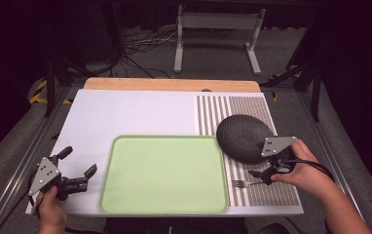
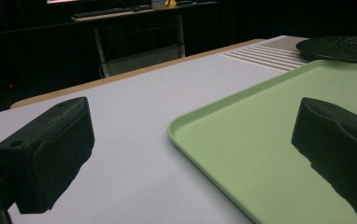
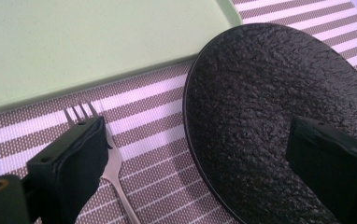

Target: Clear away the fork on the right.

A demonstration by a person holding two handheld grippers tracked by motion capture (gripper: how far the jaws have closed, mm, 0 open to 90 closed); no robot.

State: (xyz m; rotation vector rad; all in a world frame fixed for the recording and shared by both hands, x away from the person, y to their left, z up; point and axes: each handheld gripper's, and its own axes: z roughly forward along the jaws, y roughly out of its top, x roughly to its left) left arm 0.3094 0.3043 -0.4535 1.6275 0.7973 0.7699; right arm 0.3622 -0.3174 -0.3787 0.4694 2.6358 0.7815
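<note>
A pale green tray (image 1: 164,173) lies empty at the table's front centre. Right of it, a black textured plate (image 1: 242,136) rests on a striped placemat (image 1: 276,192), with a silver fork (image 1: 245,184) lying in front of the plate. My right gripper (image 1: 259,165) is open low over the mat. In the right gripper view one jaw sits over the fork (image 3: 113,165) and the other over the plate (image 3: 260,107). My left gripper (image 1: 81,162) is open at the tray's left edge, holding nothing; its view shows the tray (image 2: 270,116) between the jaws.
The white tabletop (image 1: 135,114) stretches behind the tray to a wooden far edge (image 1: 172,84). A metal stand (image 1: 218,29) and cables sit on the floor beyond. Aluminium rails (image 1: 23,161) run along the table's sides.
</note>
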